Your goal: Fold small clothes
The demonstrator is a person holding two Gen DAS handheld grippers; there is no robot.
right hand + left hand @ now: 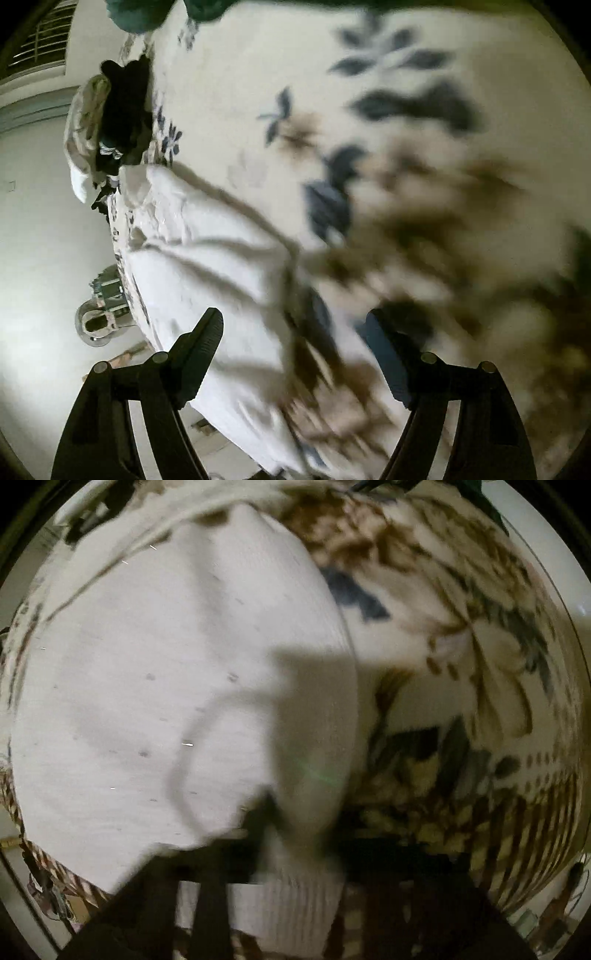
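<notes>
A small white garment (166,686) lies on a floral bedspread (461,635) and fills the left half of the left wrist view. My left gripper (291,834) is shut on the garment's ribbed hem (288,901) at the bottom centre. The frame is blurred. In the right wrist view the same white garment (207,266) lies crumpled along the bed's left edge. My right gripper (295,332) is open and empty, its fingers (201,350) spread wide above the garment's near end and the bedspread (369,110).
A pile of dark and patterned clothes (118,122) sits at the far left edge of the bed. The pale floor (40,258) lies beyond the bed's left edge, with a small round object (96,321) on it. A dark green item (140,11) lies at the far end.
</notes>
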